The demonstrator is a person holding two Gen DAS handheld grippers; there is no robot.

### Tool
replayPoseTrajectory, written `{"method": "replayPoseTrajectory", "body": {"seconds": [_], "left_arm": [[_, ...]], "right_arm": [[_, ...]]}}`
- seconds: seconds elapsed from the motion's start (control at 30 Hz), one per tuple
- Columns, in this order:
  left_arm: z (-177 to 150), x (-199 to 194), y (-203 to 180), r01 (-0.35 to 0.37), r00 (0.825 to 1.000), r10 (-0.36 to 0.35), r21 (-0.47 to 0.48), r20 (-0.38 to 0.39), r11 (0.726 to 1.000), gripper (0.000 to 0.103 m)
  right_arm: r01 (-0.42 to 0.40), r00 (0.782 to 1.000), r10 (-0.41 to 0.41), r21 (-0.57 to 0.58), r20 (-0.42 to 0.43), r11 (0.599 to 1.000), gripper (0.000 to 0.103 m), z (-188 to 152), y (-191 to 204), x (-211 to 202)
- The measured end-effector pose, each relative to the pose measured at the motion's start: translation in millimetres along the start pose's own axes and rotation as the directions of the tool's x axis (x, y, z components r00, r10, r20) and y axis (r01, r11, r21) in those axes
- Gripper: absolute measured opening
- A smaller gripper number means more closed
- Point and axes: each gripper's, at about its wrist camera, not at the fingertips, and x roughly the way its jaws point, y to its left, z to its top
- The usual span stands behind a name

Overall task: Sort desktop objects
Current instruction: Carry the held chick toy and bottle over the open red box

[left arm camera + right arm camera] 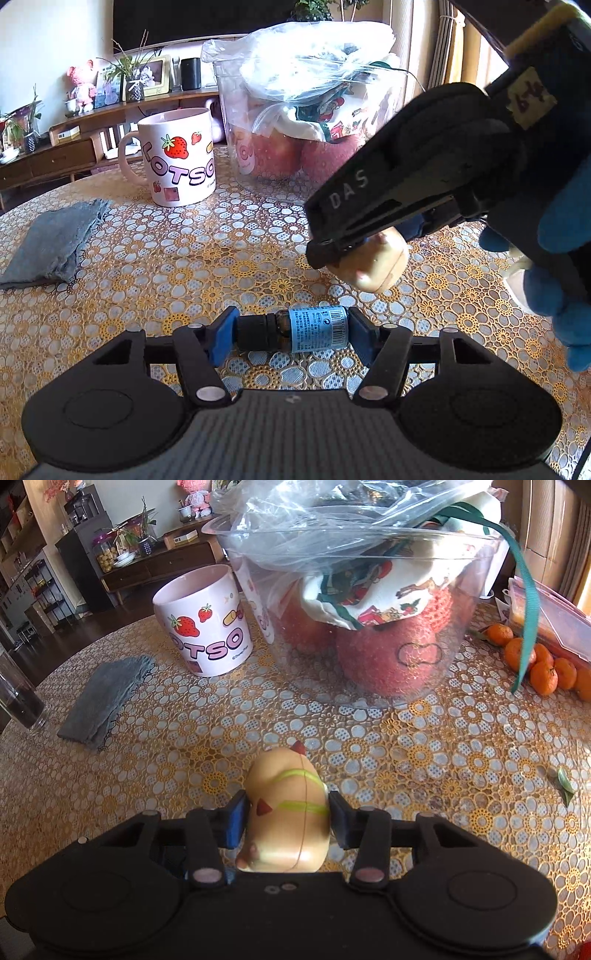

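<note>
My left gripper (291,332) is shut on a small brown bottle (306,330) with a blue label and black cap, held sideways just above the flowered tablecloth (184,258). My right gripper (286,821) is shut on a tan toy figure (286,819) with green stripes and small red marks. In the left wrist view the right gripper (332,254) comes in from the upper right, holding the toy (376,262) above the table, a little beyond the bottle.
A pink LOTSO mug (177,155) (208,624) stands at the back left. A clear tub (369,609) of apples and plastic bags stands behind. A grey cloth (51,240) (103,698) lies left. Tangerines (535,661) lie far right. A glass (18,698) stands at the left edge.
</note>
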Motion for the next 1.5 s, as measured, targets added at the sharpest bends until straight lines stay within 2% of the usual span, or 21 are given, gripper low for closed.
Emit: {"method": "replayPoseTrajectory", "body": {"seconds": [0.37,0.7,1.0,1.5], "left_arm": [[-13.1,-21.8,-9.4,0.007,1.0,-0.007,-0.019,-0.015,1.0,0.062],[-22.6,-63.3,-21.3,0.039,0.999,-0.04,-0.031,-0.018,0.999,0.062],[-18.3,-112.8,-45.6,0.083,0.997,-0.082,-0.011,0.006,0.997,0.062],[-11.6,-181.1,-98.5,0.129,0.989,-0.133,0.06,0.067,0.99,0.062]], "right_arm": [[-0.007,1.0,0.007,0.02,-0.006,1.0,0.045,-49.1,-16.4,-41.1],[-0.013,1.0,0.012,0.06,0.006,0.998,0.045,-97.4,-20.8,-84.8],[-0.04,0.997,0.032,0.122,0.07,0.992,0.045,-126.7,-22.7,-143.8],[-0.019,0.982,-0.012,0.161,0.19,0.987,0.045,-160.7,-50.9,-236.1]]}}
